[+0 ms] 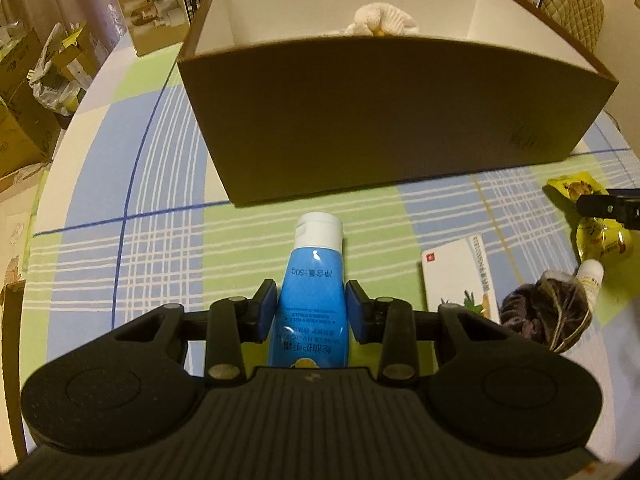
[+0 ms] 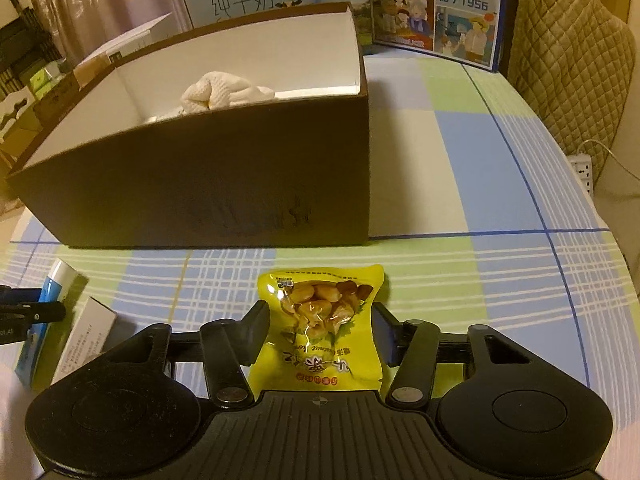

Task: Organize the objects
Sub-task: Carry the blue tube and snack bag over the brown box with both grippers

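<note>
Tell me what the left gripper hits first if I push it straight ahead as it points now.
Probably the brown box: its near wall stands right ahead of the left gripper, past the cap of the blue tube between its fingers. The tube's cap would likely touch the wall first; the gap is hard to judge.

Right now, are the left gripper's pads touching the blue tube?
Touching. The left wrist view shows both pads of the left gripper pressed against the sides of the blue tube, with no gap.
</note>
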`<move>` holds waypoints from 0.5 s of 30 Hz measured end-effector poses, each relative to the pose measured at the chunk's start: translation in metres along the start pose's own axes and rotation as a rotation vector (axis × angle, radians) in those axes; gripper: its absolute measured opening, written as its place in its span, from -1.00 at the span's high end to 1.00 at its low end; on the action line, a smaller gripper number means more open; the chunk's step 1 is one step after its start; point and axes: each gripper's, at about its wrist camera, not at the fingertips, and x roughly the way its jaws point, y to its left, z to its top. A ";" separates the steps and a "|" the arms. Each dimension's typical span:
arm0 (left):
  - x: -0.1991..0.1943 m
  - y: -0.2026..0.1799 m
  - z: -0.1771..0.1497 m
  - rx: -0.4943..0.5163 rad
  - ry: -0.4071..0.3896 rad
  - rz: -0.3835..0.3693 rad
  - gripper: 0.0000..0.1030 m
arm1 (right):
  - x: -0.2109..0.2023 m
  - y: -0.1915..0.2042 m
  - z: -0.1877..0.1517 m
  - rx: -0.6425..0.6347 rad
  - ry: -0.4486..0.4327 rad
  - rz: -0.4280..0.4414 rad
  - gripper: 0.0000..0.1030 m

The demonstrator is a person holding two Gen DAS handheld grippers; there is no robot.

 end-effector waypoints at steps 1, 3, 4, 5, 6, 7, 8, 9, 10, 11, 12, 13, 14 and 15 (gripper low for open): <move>-0.002 0.000 0.000 0.002 -0.005 0.000 0.38 | -0.001 0.000 0.001 0.001 -0.004 0.002 0.02; -0.005 0.000 0.001 0.002 -0.013 0.000 0.38 | -0.004 0.001 0.001 0.002 -0.010 0.006 0.02; -0.006 0.000 0.002 0.001 -0.015 -0.002 0.38 | -0.006 0.001 0.001 0.003 -0.013 0.010 0.02; -0.008 0.000 0.002 -0.001 -0.018 -0.003 0.38 | -0.008 0.001 0.002 0.005 -0.016 0.014 0.02; -0.009 0.000 0.003 0.000 -0.022 -0.004 0.38 | -0.010 0.003 0.002 0.003 -0.019 0.016 0.02; -0.011 0.000 0.003 0.000 -0.025 -0.006 0.38 | -0.011 0.003 0.002 0.001 -0.022 0.020 0.02; -0.013 0.001 0.004 -0.004 -0.029 -0.008 0.38 | -0.013 0.004 0.003 0.000 -0.027 0.023 0.02; -0.015 0.001 0.004 -0.007 -0.034 -0.012 0.38 | -0.014 0.004 0.003 -0.002 -0.029 0.027 0.03; -0.017 0.002 0.005 -0.009 -0.040 -0.016 0.38 | -0.015 0.004 0.003 -0.004 -0.031 0.030 0.03; -0.019 0.002 0.005 -0.012 -0.048 -0.018 0.38 | -0.016 0.005 0.003 -0.005 -0.033 0.033 0.03; -0.021 0.002 0.006 -0.014 -0.055 -0.020 0.38 | -0.017 0.005 0.003 -0.006 -0.034 0.034 0.03; -0.023 0.002 0.006 -0.015 -0.061 -0.022 0.38 | -0.018 0.005 0.003 -0.007 -0.038 0.035 0.03; -0.025 0.002 0.007 -0.017 -0.067 -0.024 0.38 | -0.020 0.005 0.003 -0.009 -0.042 0.038 0.03; -0.027 0.002 0.008 -0.017 -0.073 -0.027 0.38 | -0.022 0.005 0.003 -0.007 -0.046 0.041 0.03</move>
